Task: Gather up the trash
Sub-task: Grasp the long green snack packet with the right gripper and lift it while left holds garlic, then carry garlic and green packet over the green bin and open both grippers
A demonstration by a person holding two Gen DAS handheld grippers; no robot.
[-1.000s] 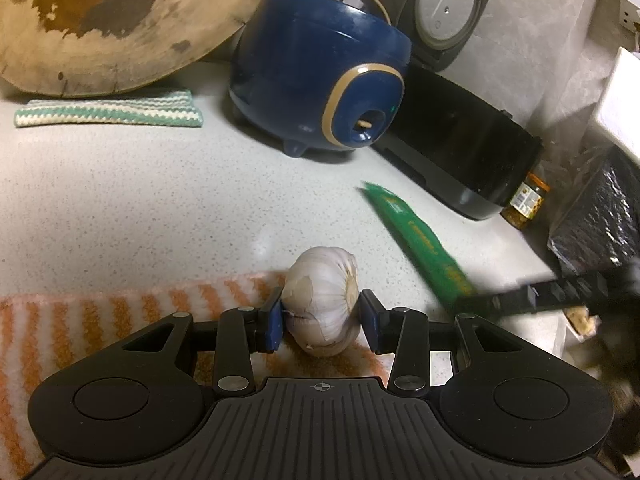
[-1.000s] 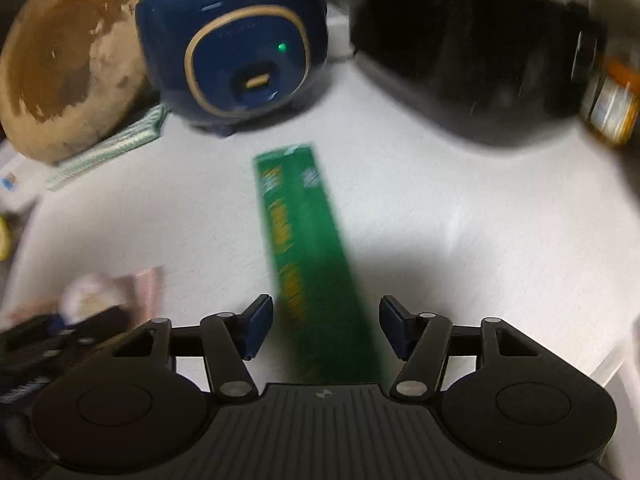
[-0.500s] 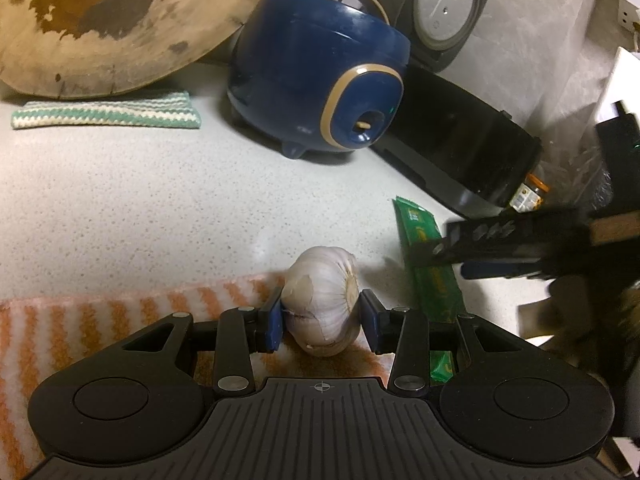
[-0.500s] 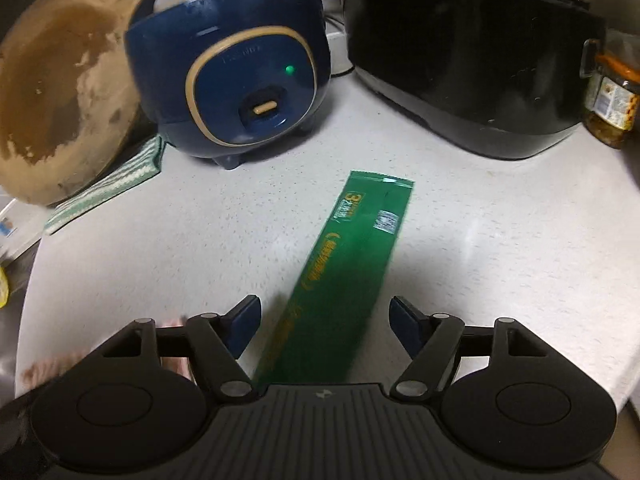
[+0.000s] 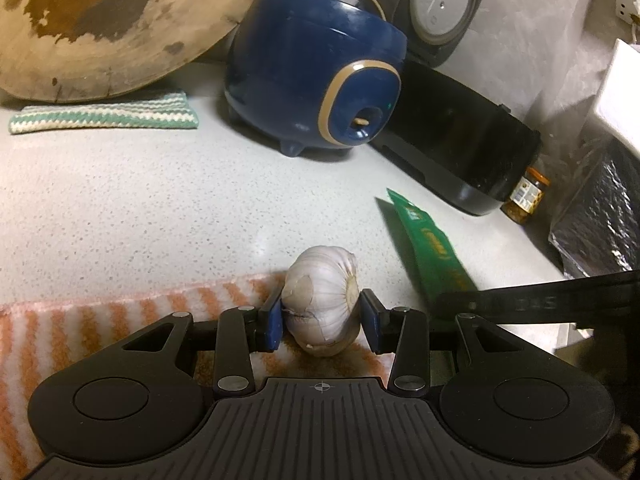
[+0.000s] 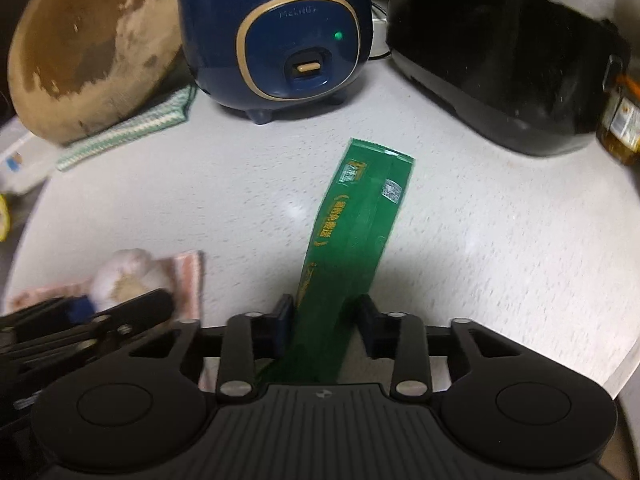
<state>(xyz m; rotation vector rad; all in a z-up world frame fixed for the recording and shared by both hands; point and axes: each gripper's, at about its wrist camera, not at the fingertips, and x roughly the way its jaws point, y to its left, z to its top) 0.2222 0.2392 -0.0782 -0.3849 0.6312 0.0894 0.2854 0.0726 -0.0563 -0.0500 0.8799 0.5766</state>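
My left gripper (image 5: 322, 322) is shut on a white garlic bulb (image 5: 322, 304) and holds it over an orange-striped cloth (image 5: 100, 320). A long green wrapper (image 6: 352, 240) lies on the white counter, its near end between the fingers of my right gripper (image 6: 326, 328). The right jaws have narrowed around the wrapper; the left pad touches it and a small gap shows on the right. The wrapper also shows in the left wrist view (image 5: 428, 244), with the right gripper's finger (image 5: 540, 300) over its near end. The garlic also shows in the right wrist view (image 6: 124, 276).
A blue rice cooker (image 6: 276, 36) stands at the back, a black appliance (image 6: 504, 76) to its right and a jar (image 6: 620, 124) beyond. A round wooden board (image 5: 104, 20) leans at the back left over a green-striped cloth (image 5: 104, 116). The counter edge runs on the right (image 6: 624, 364).
My right gripper has moved onto the wrapper's near end and its jaws have narrowed around it. The left gripper still holds the garlic in the same place.
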